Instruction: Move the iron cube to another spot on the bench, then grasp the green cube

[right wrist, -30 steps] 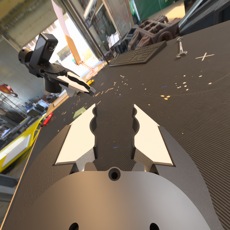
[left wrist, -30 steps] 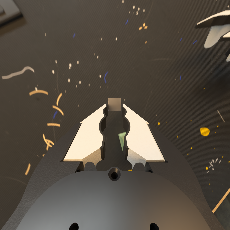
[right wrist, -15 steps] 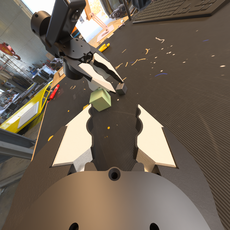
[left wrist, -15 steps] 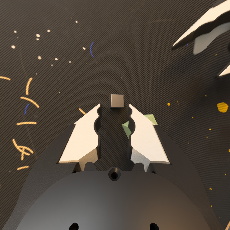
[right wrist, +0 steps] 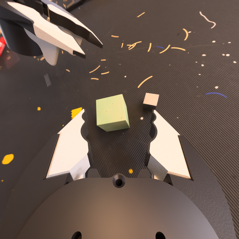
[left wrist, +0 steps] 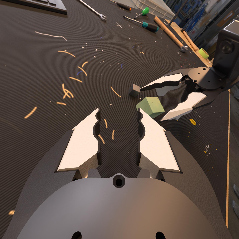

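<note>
right gripper (right wrist: 118, 109): jaws spread, green cube (right wrist: 112, 112) between the tips, untouched, turned corner-on, no long axis | iron cube (right wrist: 150, 101): on bench (right wrist: 194, 129) just right of it | left gripper (left wrist: 118, 109): spread, empty, nearby

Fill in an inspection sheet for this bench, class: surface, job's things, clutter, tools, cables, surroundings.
Surface: dark ribbed bench mat, flecked with paint marks and shavings.
Job's things: iron cube and green cube rest on the mat, apart, ungripped.
Clutter: spanner, screwdrivers, hammer, green tape roll at the far edge.
Tools: left tool open, empty; right tool open, empty, green cube just ahead between its fingertips.
Cables: nothing seen.
Surroundings: blurred workshop racks beyond the bench.
</note>
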